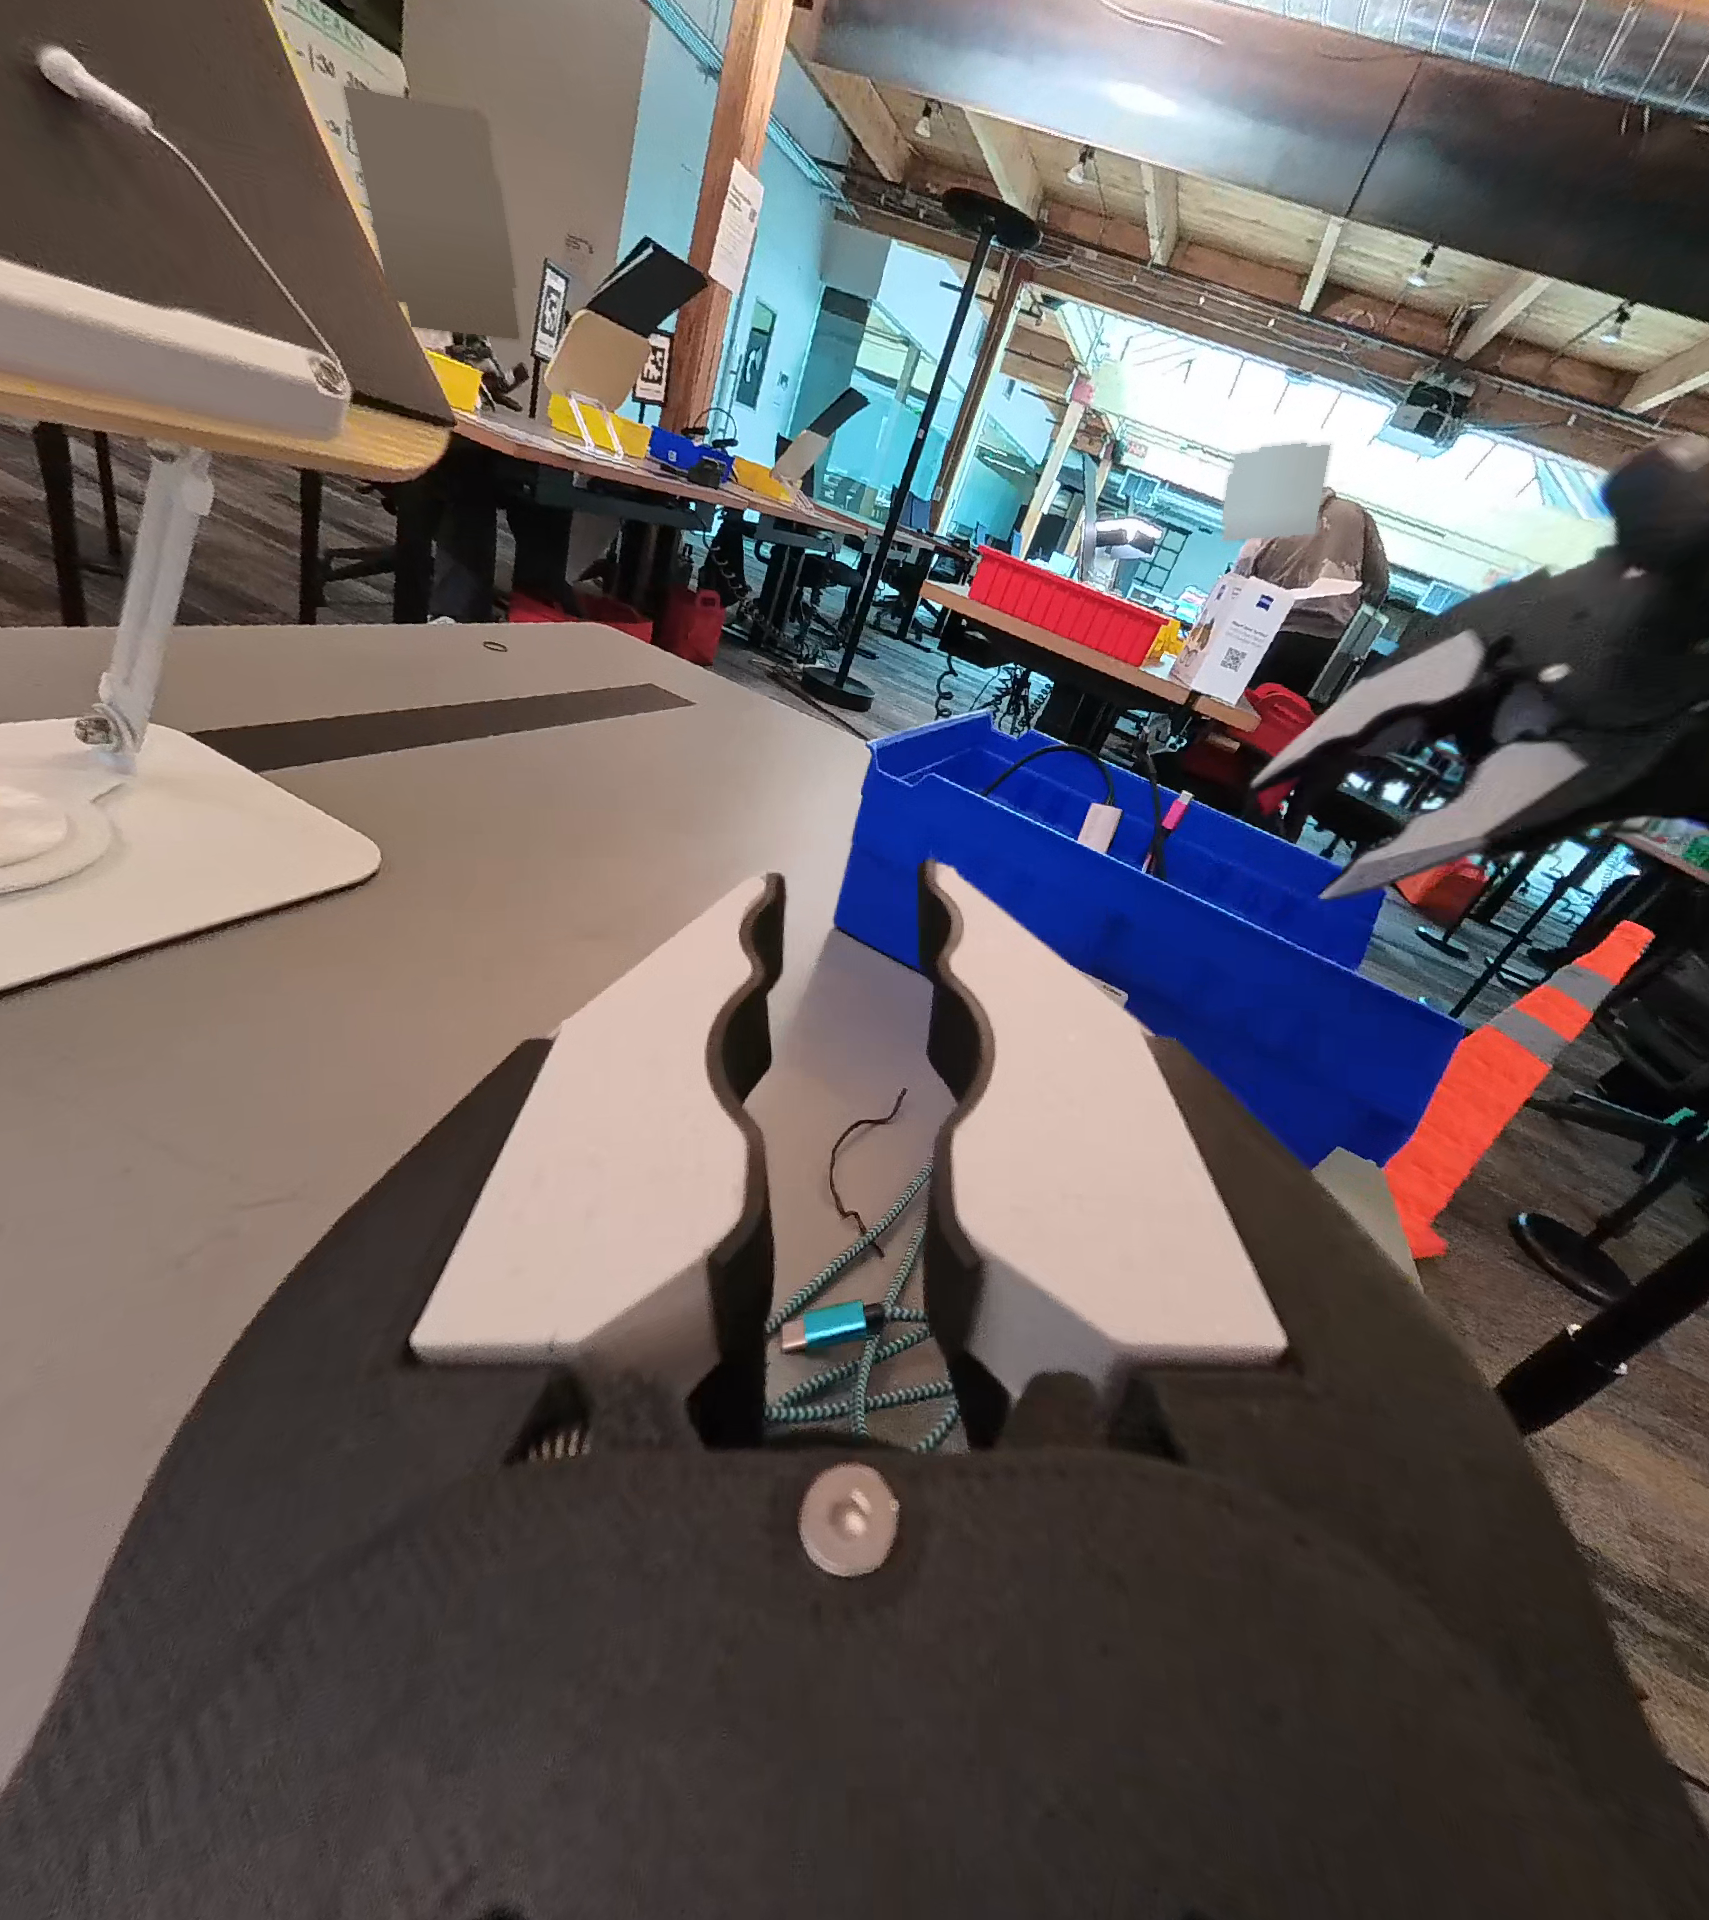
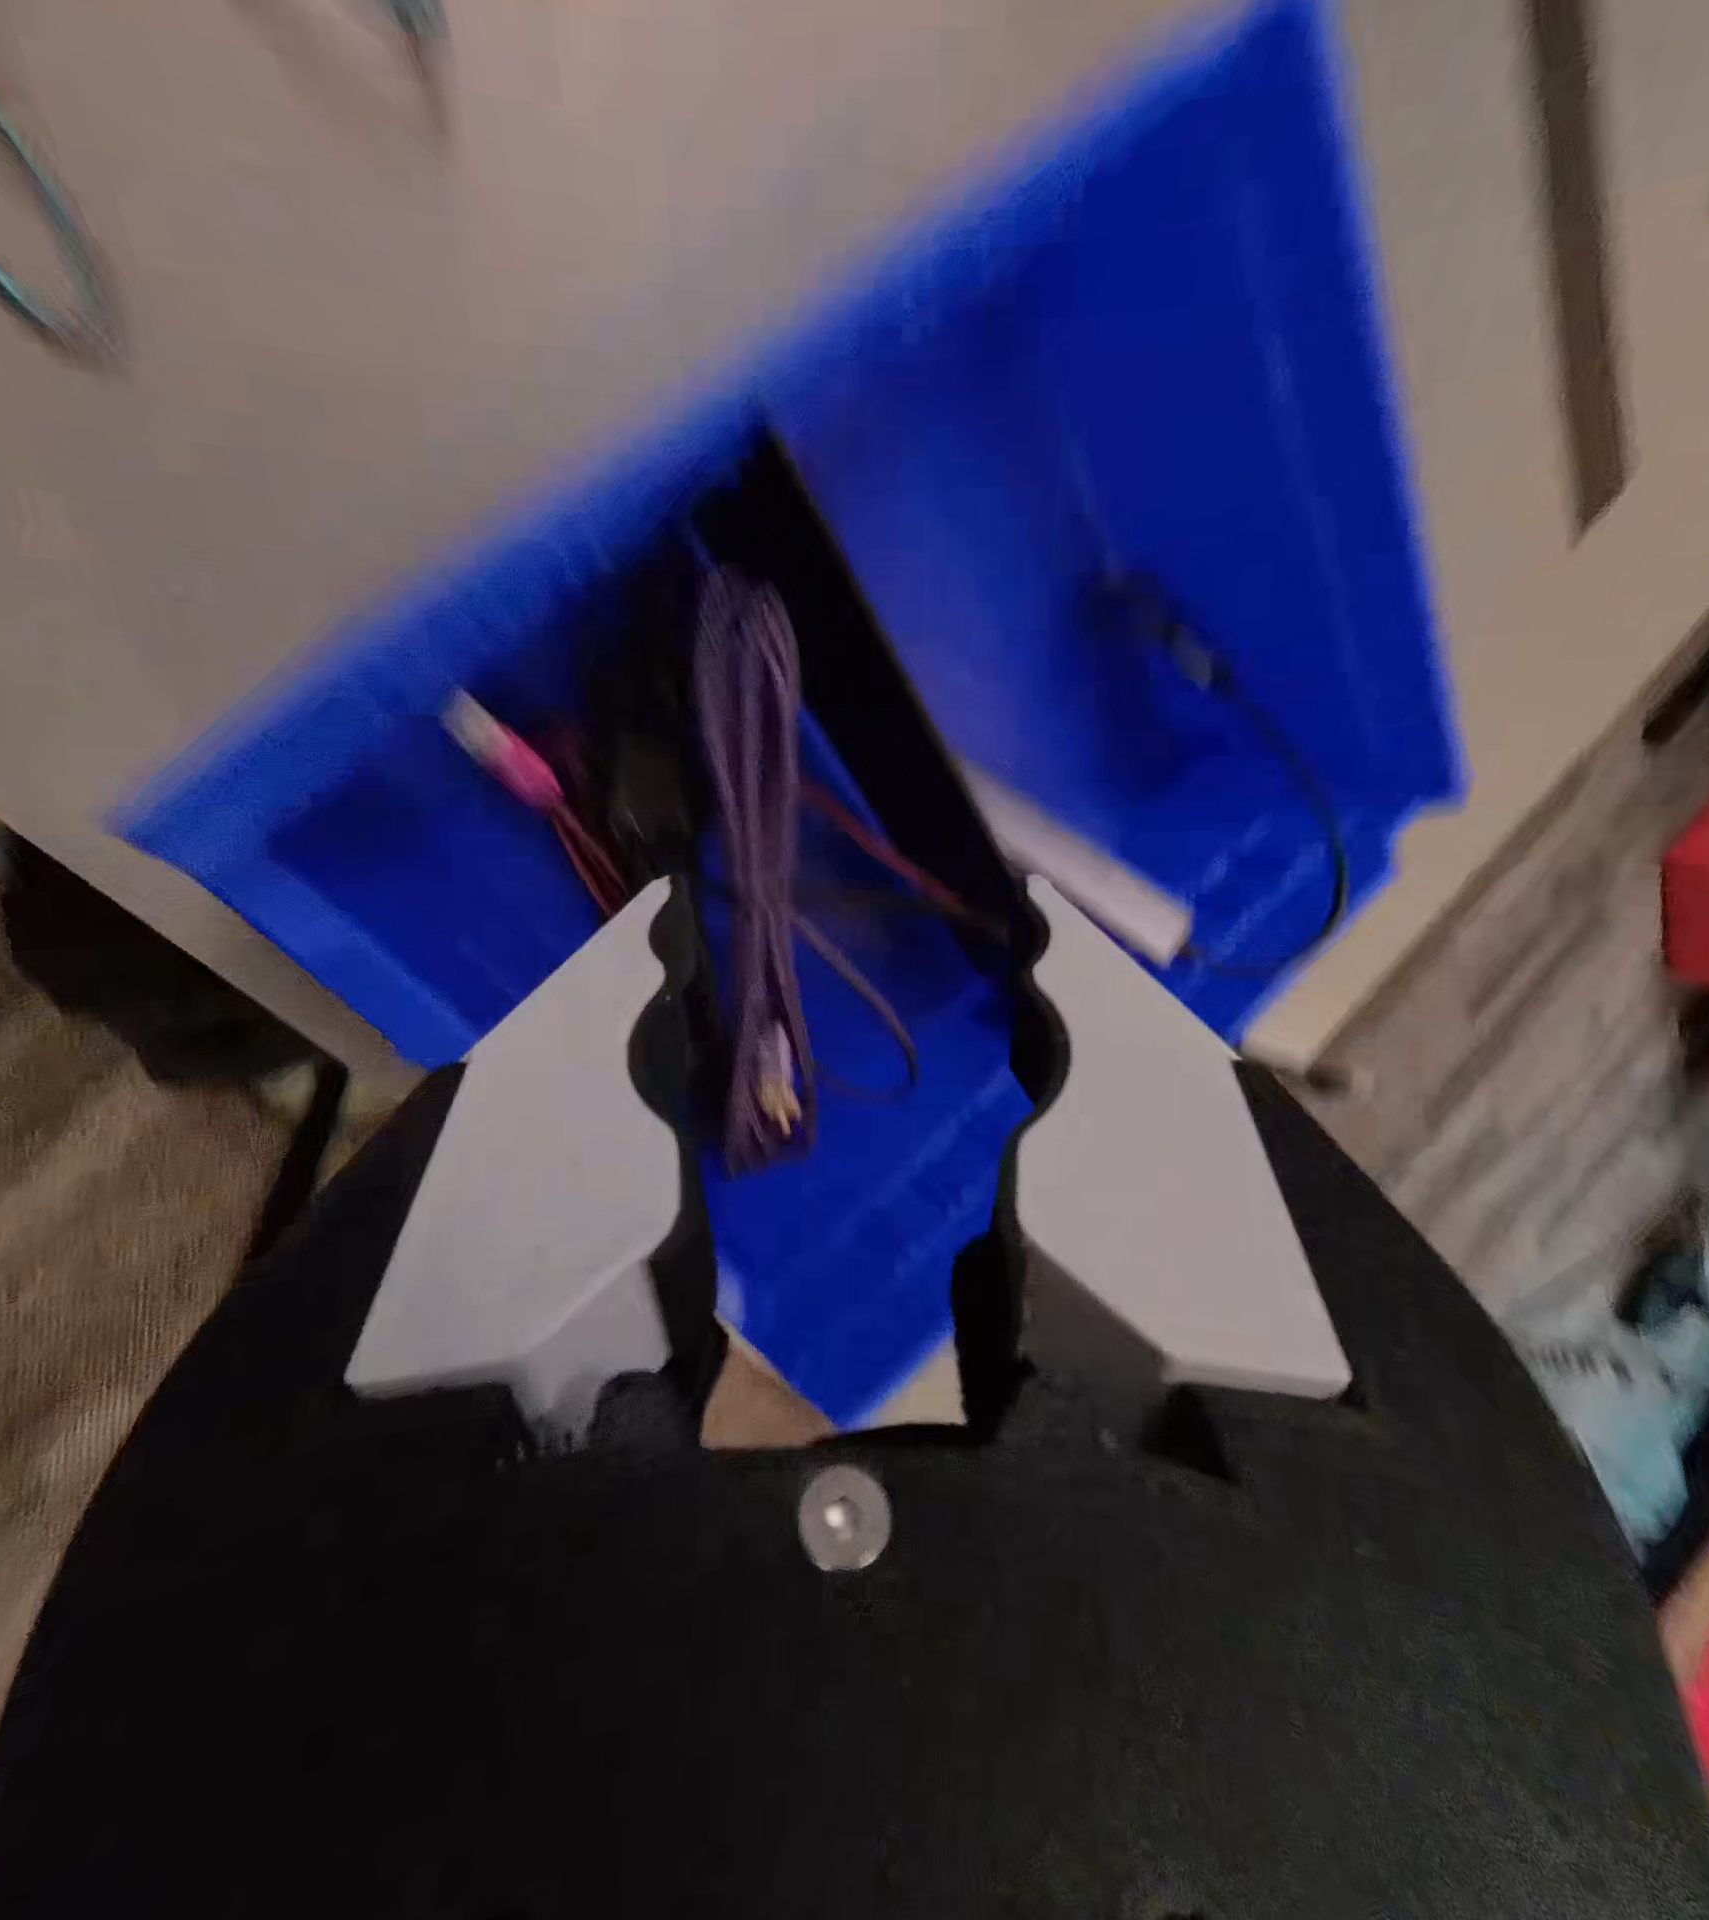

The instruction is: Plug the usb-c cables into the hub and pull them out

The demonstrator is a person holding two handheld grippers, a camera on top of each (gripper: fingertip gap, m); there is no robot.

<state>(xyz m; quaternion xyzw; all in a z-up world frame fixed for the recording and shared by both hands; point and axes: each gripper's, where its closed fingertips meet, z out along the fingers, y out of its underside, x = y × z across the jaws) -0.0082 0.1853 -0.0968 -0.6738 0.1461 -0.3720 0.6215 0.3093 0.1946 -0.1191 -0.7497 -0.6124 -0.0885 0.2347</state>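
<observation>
Both the left hand-held gripper [image 1: 850, 894] and the right one [image 2: 848, 894] are released and empty; the teal cable [image 1: 834, 1325] on the worktop [image 1: 206, 1195] looks light and limp, best pinched by its rigid plug.

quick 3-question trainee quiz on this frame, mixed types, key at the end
1. True or false: the left gripper is shut on the teal braided cable.
2. The right gripper hovers over: A) white tablet stand B) blue plastic bin C) orange cone.
3. Fill in: the purple cable lies inside the ____.

Key: 1 false, it is open with the cable lying on the grey table; 2 B; 3 blue bin.
</observation>
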